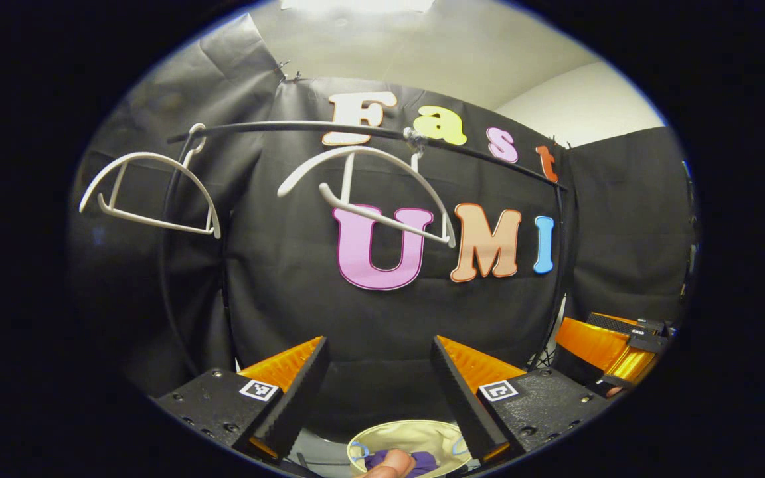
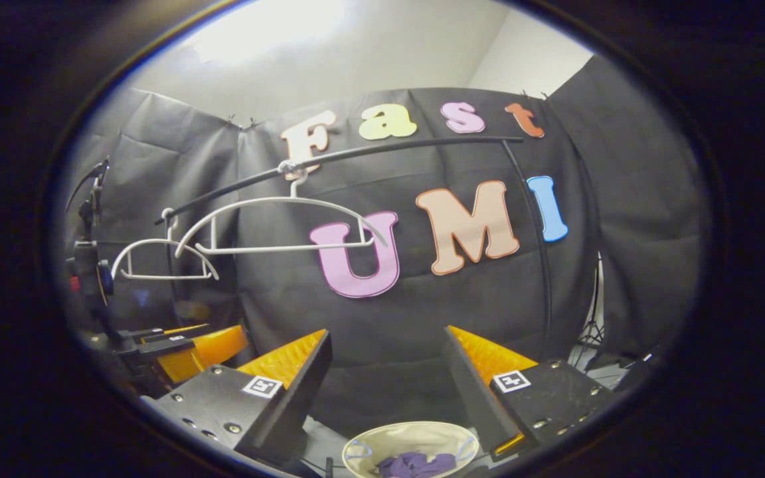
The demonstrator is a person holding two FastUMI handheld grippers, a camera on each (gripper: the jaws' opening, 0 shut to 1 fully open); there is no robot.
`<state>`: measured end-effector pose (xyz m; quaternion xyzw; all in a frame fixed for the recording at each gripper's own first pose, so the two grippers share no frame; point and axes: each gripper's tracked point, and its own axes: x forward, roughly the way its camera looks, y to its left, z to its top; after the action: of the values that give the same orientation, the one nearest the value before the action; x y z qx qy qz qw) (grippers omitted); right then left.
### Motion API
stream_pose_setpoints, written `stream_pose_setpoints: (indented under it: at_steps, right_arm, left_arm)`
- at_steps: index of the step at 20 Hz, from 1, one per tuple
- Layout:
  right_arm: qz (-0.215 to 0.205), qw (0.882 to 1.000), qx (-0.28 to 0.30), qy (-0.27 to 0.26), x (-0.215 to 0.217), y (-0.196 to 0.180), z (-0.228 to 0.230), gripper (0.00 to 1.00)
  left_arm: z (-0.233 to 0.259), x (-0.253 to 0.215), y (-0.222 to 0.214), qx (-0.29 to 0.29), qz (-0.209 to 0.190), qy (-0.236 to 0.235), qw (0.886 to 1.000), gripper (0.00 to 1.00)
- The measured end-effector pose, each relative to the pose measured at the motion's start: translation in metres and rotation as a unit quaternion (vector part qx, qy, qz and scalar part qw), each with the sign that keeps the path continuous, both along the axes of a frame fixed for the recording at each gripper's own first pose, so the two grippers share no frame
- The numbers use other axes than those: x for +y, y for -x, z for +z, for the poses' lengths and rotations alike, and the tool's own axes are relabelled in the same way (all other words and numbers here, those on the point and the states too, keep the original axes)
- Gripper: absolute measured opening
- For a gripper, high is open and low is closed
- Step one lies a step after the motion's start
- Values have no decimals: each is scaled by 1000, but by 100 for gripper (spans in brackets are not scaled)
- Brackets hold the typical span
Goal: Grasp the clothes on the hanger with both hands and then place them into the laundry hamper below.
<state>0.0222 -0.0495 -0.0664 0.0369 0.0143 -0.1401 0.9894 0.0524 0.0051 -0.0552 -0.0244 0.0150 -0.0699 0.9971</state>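
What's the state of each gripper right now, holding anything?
Left gripper: tongs open, holding nothing.
Right gripper: tongs open, holding nothing.
The purple cloth garment lies in the round beige fabric hamper.

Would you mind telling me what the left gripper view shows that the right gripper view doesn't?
Left gripper view: a fingertip at the bottom edge, in front of the hamper, and the right tool off to the right.
Right gripper view: the left tool at lower left, with a stand behind it.
Shared: the black rail, two bare white hangers, purple clothes lying in the hamper, and both tools open.
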Motion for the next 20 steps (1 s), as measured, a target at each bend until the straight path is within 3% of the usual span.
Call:
stream_pose_setpoints:
  at_steps: [2, 3, 4, 5, 6, 8, 9, 19, 20]
  right_arm:
    - [3, 1000, -6, 8, -4, 13, 3, 94]
    - [2, 1000, -4, 15, -9, 20, 2, 99]
    - [-2, 1000, -1, 19, -14, 27, 2, 97]
    - [-2, 1000, -2, 26, -18, 35, 4, 94]
    - [-2, 999, -3, 33, -23, 41, 9, 99]
    - [-5, 999, -4, 45, -32, 53, 16, 99]
    - [-3, 999, -5, 50, -35, 57, 21, 94]
    - [57, 995, 4, 80, -21, 60, 49, 94]
    - [61, 995, 3, 82, -19, 58, 50, 99]
  left_arm:
    - [2, -9, 8, -6, -1, -7, 1000, 90]
    - [3, -12, 11, -10, 4, -8, 1000, 90]
    - [3, -16, 13, -11, 7, -8, 1000, 89]
    - [0, -23, 14, -7, 10, -5, 1000, 94]
    - [-1, -30, 15, -3, 7, -3, 1000, 89]
    - [1, -50, 17, -1, -7, 7, 1000, 90]
    - [2, -54, 17, 0, -6, 10, 1000, 90]
    - [15, -72, 7, -9, 25, 14, 1000, 90]
    - [14, -74, 6, -7, 24, 16, 1000, 95]
